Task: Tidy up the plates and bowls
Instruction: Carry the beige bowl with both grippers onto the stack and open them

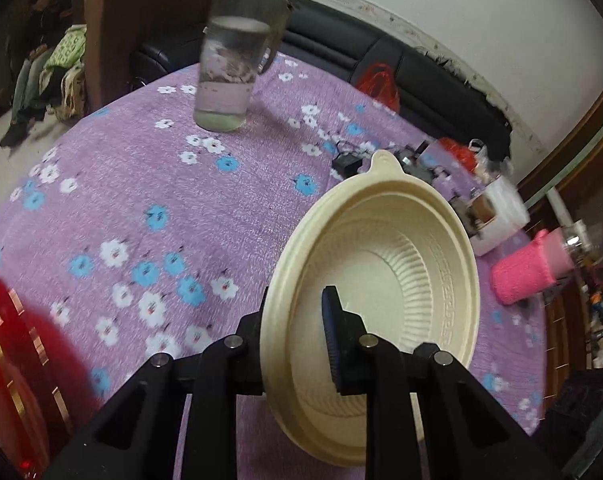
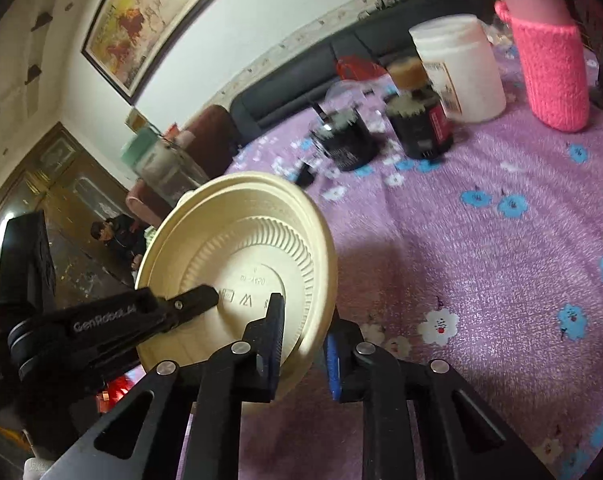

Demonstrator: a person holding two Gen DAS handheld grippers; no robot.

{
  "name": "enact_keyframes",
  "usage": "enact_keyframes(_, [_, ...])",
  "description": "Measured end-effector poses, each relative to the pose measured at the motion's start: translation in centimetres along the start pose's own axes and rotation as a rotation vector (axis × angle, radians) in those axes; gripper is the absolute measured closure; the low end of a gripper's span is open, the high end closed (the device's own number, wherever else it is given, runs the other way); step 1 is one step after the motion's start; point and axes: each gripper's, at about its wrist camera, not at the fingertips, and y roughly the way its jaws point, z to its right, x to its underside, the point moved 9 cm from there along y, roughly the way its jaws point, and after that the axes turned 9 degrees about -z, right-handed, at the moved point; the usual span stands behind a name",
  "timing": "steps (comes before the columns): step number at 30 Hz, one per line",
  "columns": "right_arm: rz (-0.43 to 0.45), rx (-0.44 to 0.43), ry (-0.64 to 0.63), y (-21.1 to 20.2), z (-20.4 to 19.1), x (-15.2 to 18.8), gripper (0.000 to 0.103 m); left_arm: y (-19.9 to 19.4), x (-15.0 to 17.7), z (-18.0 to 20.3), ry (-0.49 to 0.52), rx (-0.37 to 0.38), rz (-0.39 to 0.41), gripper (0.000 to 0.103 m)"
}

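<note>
So both grippers have the same cream plastic bowl pinched by its rim, held up on edge above the bench. The left gripper clamps the near rim, one finger inside the bowl and one behind the wall. The right gripper grabs the rim from the other side, so that camera sees the bowl's ribbed underside with the left gripper poking in from the left. The bench has a purple cloth with white and blue flowers. Further back there's a clear water bottle with a green lid, a pink knitted bottle sleeve, a white tub and a couple of dark jars. Black sofa behind all that.
</note>
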Motion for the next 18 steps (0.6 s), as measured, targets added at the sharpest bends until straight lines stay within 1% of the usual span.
enact_keyframes(3, [0.03, -0.044, -0.026, -1.7, -2.2, 0.1, 0.084, -3.0, 0.2, -0.3, -0.003, 0.025, 0.037, 0.082])
enact_keyframes(6, [0.065, -0.087, -0.06, -4.1, -5.1, 0.4, 0.085, -7.0, 0.8, -1.0, -0.007, 0.061, 0.075, 0.082])
enact_keyframes(10, [0.099, -0.148, -0.124, -7.1, -10.3, 1.7, 0.085, -13.0, 1.4, -2.7, -0.016, 0.091, 0.155, 0.082])
enact_keyframes(12, [0.094, -0.158, -0.174, -7.9, -13.1, 2.7, 0.085, -16.0, 2.0, -4.2, -0.015, 0.081, 0.203, 0.082])
enact_keyframes(13, [0.085, -0.177, -0.207, -8.3, -15.0, 3.5, 0.085, -17.6, 2.4, -5.4, -0.018, 0.07, 0.229, 0.081])
enact_keyframes(16, [0.045, -0.211, -0.275, -8.4, -19.2, 5.5, 0.085, -20.6, 3.3, -8.6, -0.033, 0.033, 0.265, 0.08])
enact_keyframes(18, [0.02, -0.215, -0.314, -7.9, -21.2, 7.0, 0.085, -22.0, 4.0, -10.8, -0.043, -0.002, 0.279, 0.079])
